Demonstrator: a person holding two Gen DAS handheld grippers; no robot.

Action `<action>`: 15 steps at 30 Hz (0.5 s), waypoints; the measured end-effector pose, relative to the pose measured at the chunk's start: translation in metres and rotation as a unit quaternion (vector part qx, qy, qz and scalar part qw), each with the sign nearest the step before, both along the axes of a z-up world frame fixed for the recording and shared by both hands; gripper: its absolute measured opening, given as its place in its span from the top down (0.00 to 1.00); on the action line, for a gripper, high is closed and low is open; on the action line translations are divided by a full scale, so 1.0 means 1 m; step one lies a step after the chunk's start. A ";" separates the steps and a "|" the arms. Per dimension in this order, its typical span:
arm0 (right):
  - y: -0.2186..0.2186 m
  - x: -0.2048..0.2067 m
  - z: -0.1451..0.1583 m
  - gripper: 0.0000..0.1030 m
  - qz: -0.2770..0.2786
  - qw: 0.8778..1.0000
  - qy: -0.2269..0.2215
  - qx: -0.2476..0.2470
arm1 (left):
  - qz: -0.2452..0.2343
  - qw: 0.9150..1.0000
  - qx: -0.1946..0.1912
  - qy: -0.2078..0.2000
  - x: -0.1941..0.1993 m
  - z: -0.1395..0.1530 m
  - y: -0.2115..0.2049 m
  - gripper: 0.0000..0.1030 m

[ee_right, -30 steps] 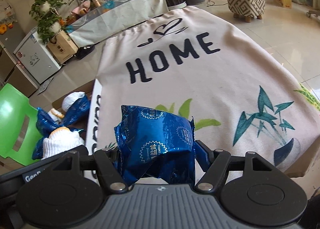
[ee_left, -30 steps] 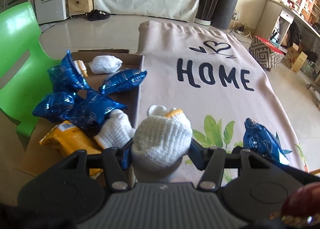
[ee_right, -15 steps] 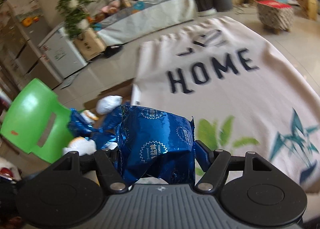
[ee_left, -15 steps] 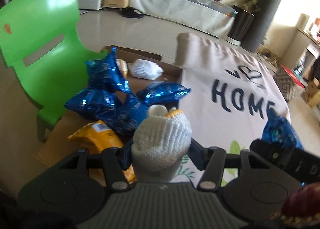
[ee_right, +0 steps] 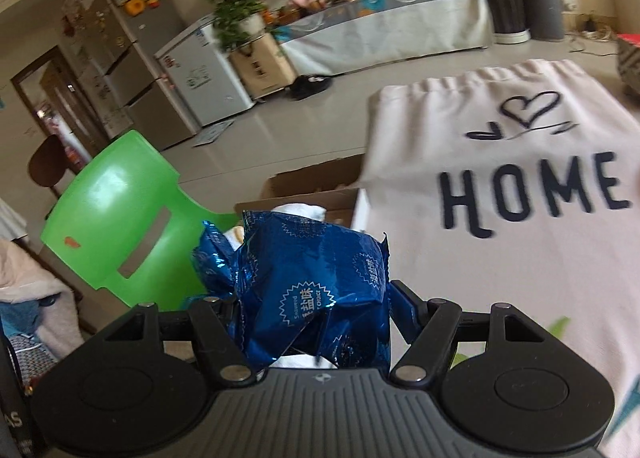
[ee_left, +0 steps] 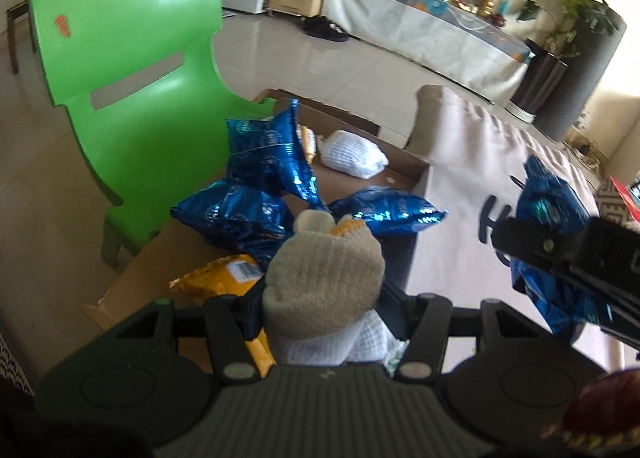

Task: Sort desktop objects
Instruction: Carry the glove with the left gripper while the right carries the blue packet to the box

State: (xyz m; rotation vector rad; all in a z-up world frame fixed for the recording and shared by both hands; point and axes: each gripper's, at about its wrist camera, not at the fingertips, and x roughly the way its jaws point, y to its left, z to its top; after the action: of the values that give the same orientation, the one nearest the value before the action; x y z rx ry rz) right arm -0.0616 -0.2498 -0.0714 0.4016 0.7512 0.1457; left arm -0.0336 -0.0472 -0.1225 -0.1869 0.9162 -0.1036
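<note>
In the left wrist view, a green plastic chair (ee_left: 132, 70) fills the 10 o'clock area, standing on the tiled floor just beside an open cardboard box (ee_left: 404, 162). Inside the box, several blue foil snack bags (ee_left: 244, 214) are piled toward the chair side, a yellow packet (ee_left: 216, 278) lies at about 8 o'clock of the pile, and a white rolled glove (ee_left: 354, 154) rests near the box's far corner at 12 o'clock. The left gripper (ee_left: 324, 298) is clamped on a knitted glove bundle (ee_left: 324, 270), cream with a yellow cuff showing at its tip, held above the near edge of the box. To the right, the beige HOME tablecloth (ee_left: 472, 162) borders the box, and at 3 o'clock the right gripper (ee_left: 560, 254) appears with its own blue bag. In the right wrist view, the same green chair (ee_right: 116, 214) sits at 9 o'clock, the cardboard box (ee_right: 316, 182) lies just above centre, partly hidden, and the right gripper (ee_right: 314, 298) is closed tight on a crumpled blue snack bag (ee_right: 316, 286) held in front of the box. The HOME tablecloth (ee_right: 520, 194) spreads from 1 to 4 o'clock, touching the box's right wall.
</note>
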 end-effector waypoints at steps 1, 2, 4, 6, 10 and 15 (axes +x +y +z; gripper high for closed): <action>0.002 0.006 -0.002 0.33 0.004 1.000 0.000 0.007 | 0.006 1.000 0.000 0.002 0.002 -0.001 0.001 0.47; 0.003 0.012 -0.004 0.33 0.009 1.000 0.000 0.012 | 0.013 1.000 -0.001 0.003 0.003 -0.003 0.003 0.47; 0.007 0.023 -0.006 0.33 0.019 1.000 -0.004 0.018 | 0.021 1.000 -0.003 0.004 0.006 -0.003 0.005 0.47; 0.011 0.033 -0.007 0.33 0.029 0.999 -0.008 0.025 | 0.025 1.000 -0.003 0.003 0.009 -0.003 0.006 0.47; 0.020 0.050 -0.009 0.33 0.045 0.998 -0.011 0.033 | 0.033 0.999 -0.011 0.000 0.013 -0.001 0.008 0.47; 0.026 0.074 -0.012 0.33 0.052 0.998 -0.014 0.045 | 0.036 0.999 -0.018 0.000 0.017 -0.002 0.010 0.47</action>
State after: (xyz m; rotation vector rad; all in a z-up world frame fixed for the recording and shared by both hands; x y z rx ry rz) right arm 0.0122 -0.2241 -0.0838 0.4446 0.7398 0.2840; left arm -0.0163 -0.0369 -0.1246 -0.2518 0.9076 -0.0538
